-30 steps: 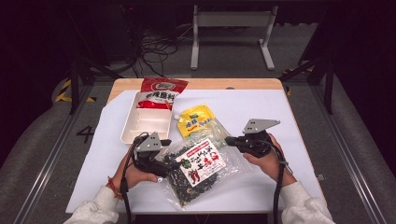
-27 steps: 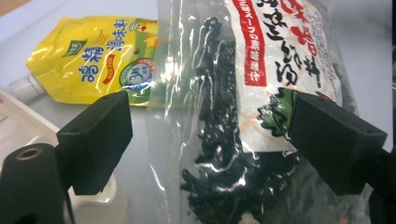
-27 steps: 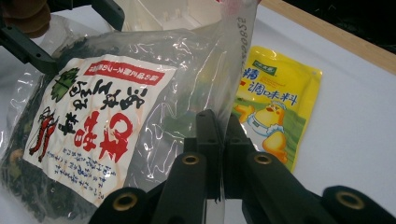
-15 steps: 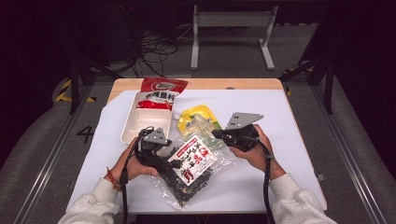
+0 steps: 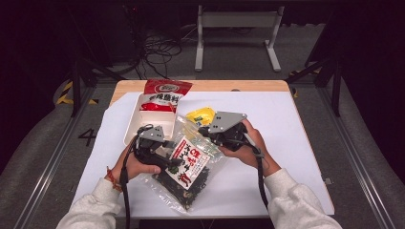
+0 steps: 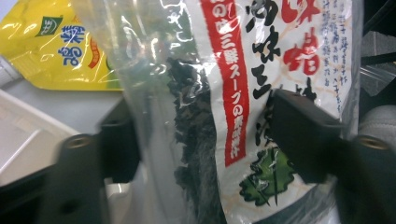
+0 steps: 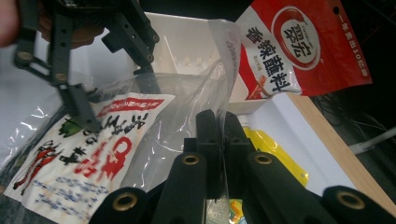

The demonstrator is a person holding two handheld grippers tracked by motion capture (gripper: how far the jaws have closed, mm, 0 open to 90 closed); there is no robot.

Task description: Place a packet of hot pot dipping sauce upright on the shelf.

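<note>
Both hands are on a clear bag of dark dried seaweed (image 5: 188, 167), lifted a little off the white-covered counter (image 5: 296, 143) near its front edge. The left tongs (image 5: 167, 160) pinch the bag from either side across its printed label; in the left gripper view the two black jaws press the plastic in, one on the clear part and one on the label (image 6: 285, 65). The right tongs (image 5: 206, 131) are pressed together on the bag's clear upper edge, and in the right gripper view the thin film (image 7: 205, 93) runs up between the closed jaws. Just behind the bag lies a yellow pouch (image 5: 200, 114), partly under the right hand's gripper. A white tray (image 5: 138, 129) sits behind the left hand, and a red snack packet (image 5: 165, 93) leans with its lower end in the tray's far side, its top reaching toward the wooden back edge of the counter. The person's grey sleeves (image 5: 291, 205) come in from below.
</note>
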